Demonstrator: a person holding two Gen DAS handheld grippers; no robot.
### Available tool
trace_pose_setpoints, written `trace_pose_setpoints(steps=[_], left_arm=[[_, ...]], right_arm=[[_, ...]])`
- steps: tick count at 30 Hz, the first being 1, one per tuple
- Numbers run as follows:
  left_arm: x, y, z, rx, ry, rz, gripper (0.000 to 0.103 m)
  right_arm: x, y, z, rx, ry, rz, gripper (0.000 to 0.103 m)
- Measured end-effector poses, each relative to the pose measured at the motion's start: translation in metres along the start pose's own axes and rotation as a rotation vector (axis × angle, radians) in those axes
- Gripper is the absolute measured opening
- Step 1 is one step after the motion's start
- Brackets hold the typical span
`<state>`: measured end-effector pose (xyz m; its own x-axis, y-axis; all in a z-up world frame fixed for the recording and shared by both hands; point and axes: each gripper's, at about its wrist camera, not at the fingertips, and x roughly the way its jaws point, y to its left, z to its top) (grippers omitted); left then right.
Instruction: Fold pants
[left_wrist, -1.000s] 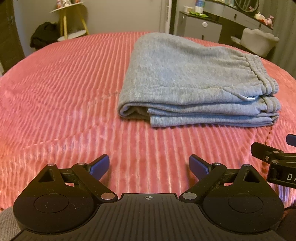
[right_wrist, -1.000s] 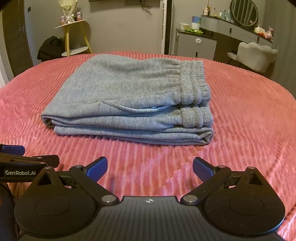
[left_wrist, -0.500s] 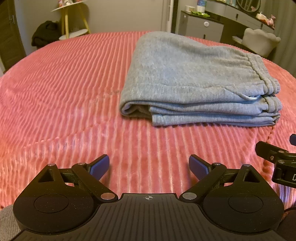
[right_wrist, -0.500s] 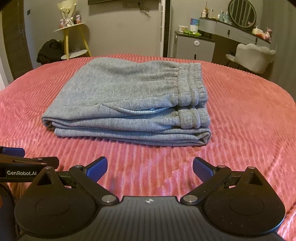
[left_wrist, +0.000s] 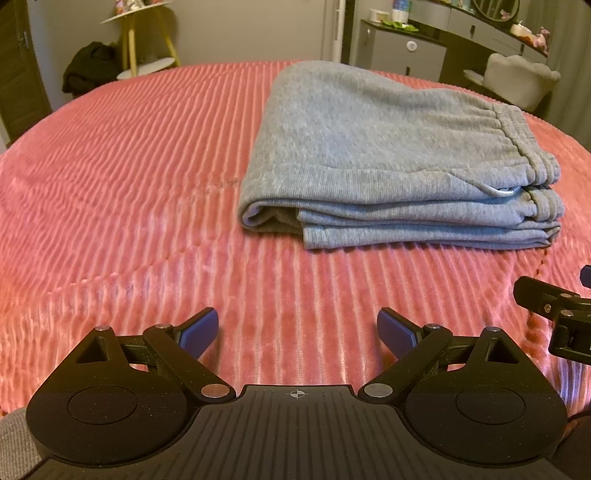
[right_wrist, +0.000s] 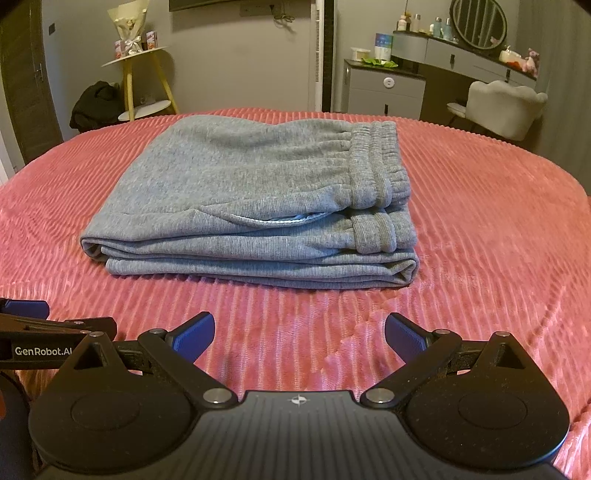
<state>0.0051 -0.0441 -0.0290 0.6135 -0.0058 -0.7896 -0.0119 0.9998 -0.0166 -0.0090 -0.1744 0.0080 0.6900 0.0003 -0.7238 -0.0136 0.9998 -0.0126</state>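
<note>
Pink ribbed bedspread (right_wrist: 498, 229) carries folded grey pants (right_wrist: 251, 199), lying ahead of left gripper (left_wrist: 297, 328) and right gripper (right_wrist: 299, 332), both wide, empty

Pink ribbed bed (right_wrist: 480, 229), folded grey pants (right_wrist: 251, 199) atop

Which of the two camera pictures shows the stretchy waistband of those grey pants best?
The right wrist view: the waistband faces it nearly full length. The left wrist view shows the waistband slanting away at the pile's right edge.
</note>
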Motion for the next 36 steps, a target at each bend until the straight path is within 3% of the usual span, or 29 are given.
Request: trace_pose_setpoints(steps=[36], left_arm=[[0.0001, -0.0010, -0.0003, 0.003, 0.000, 0.002, 0.097]], right_arm=[[-0.0010, -0.0012, 0.0000, 0.007, -0.005, 0.006, 0.099]])
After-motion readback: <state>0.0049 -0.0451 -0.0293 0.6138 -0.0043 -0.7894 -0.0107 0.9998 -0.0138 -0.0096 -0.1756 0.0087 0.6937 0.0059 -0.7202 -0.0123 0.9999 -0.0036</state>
